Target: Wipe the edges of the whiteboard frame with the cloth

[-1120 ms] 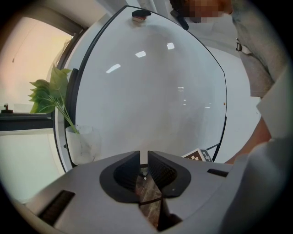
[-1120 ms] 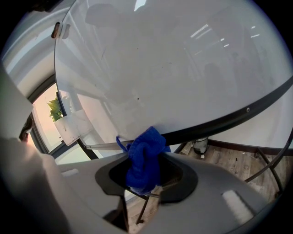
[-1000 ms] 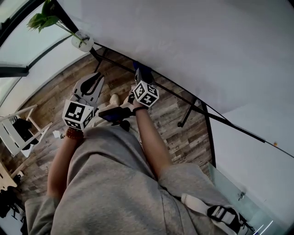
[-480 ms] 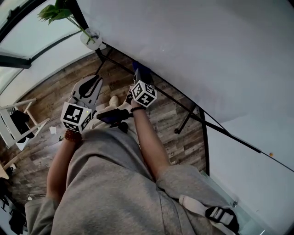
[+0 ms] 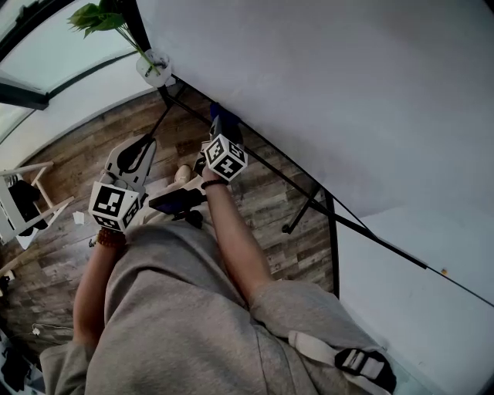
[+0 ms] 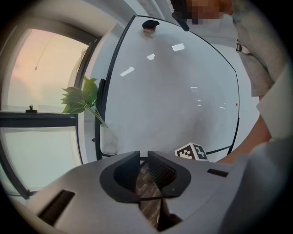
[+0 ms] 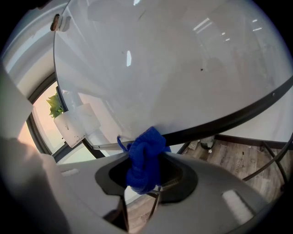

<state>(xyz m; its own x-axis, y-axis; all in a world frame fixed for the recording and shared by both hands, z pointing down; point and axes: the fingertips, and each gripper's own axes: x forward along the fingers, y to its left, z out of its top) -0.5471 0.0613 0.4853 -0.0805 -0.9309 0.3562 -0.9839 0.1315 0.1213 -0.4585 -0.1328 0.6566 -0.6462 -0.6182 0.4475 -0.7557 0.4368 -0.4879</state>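
The whiteboard [image 5: 324, 92] fills the upper right of the head view, and its black lower frame edge [image 5: 270, 166] runs diagonally below it. My right gripper [image 5: 219, 127] is shut on a bunched blue cloth [image 5: 220, 117] that presses against this edge. In the right gripper view the cloth [image 7: 144, 157] bulges out between the jaws and touches the black frame [image 7: 229, 119] under the white board [image 7: 174, 59]. My left gripper [image 5: 137, 148] hangs lower left, away from the board, shut and holding nothing; its pads [image 6: 158, 171] show only floor between them.
A clear vase [image 5: 153, 65] with green leaves [image 5: 100, 15] hangs at the board's lower left corner. Black stand legs [image 5: 305, 212] stand on the wooden floor [image 5: 69, 166]. A white rack [image 5: 27, 204] is at the far left. The person's grey clothing [image 5: 177, 308] fills the bottom.
My right gripper has slid the cloth along the lower frame edge toward the vase corner. The left gripper has drifted left and down with the body.
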